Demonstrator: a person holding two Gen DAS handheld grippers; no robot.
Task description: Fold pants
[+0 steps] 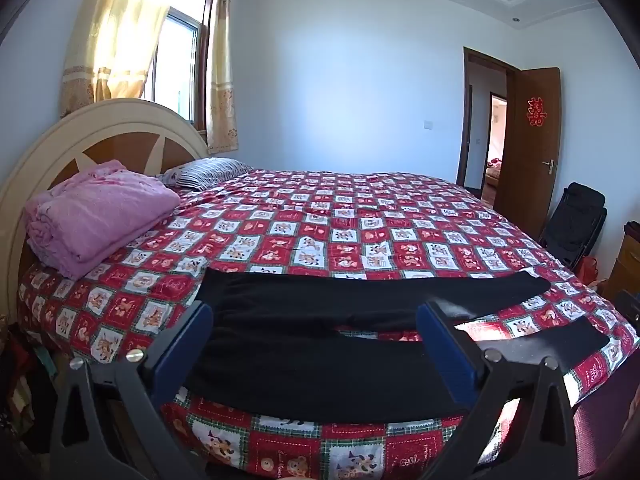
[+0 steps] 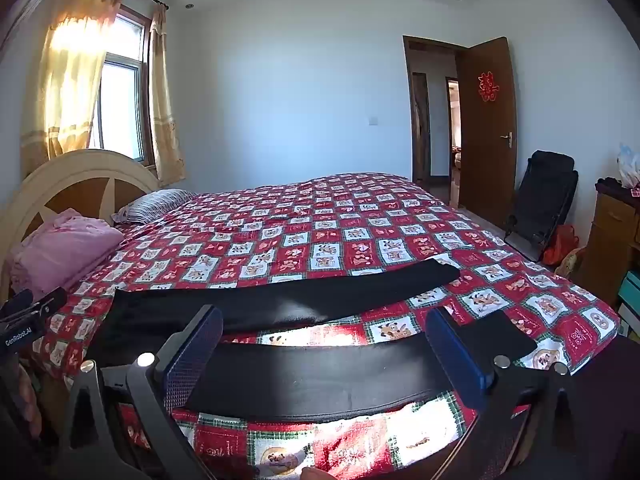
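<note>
Black pants [image 1: 320, 360] lie spread flat along the near edge of the bed, waist to the left and the two legs running right with a gap of bedspread between them. They also show in the right wrist view [image 2: 304, 376]. My left gripper [image 1: 314, 316] is open and empty, hovering over the waist end. My right gripper [image 2: 324, 320] is open and empty over the near leg. The left gripper's body shows at the left edge of the right wrist view [image 2: 28, 316].
The bed carries a red, white and green patchwork spread [image 1: 340, 220]. A folded pink blanket [image 1: 96, 216] and a striped pillow [image 1: 212, 172] lie by the headboard. A black chair [image 2: 540, 200] and wooden cabinet [image 2: 608, 240] stand right, beside an open door [image 2: 488, 128].
</note>
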